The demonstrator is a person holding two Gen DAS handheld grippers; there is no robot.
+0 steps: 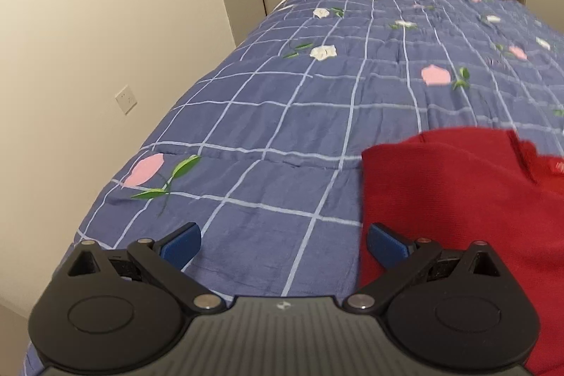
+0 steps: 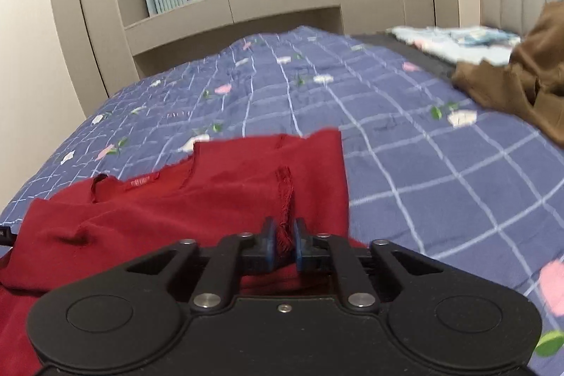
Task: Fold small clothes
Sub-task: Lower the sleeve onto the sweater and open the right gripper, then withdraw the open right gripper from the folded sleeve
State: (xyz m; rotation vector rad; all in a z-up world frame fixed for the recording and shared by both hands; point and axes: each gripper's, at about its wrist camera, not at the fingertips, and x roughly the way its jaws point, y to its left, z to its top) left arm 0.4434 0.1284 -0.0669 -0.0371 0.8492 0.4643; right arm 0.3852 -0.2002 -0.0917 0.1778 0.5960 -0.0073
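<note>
The right gripper (image 2: 282,240) is clenched on a frayed edge of the red garment (image 2: 225,189), which lies near the bed's (image 2: 440,171) near edge. The left gripper (image 1: 283,244) hangs released over the quilt, its right pad just above the garment's left edge. A brown garment (image 2: 521,87) lies toward the far right corner.

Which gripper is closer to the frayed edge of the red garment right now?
Right. The right gripper has the frayed edge between its pads. The left gripper is open over the blue bedspread, beside the red garment, pinching nothing.
</note>
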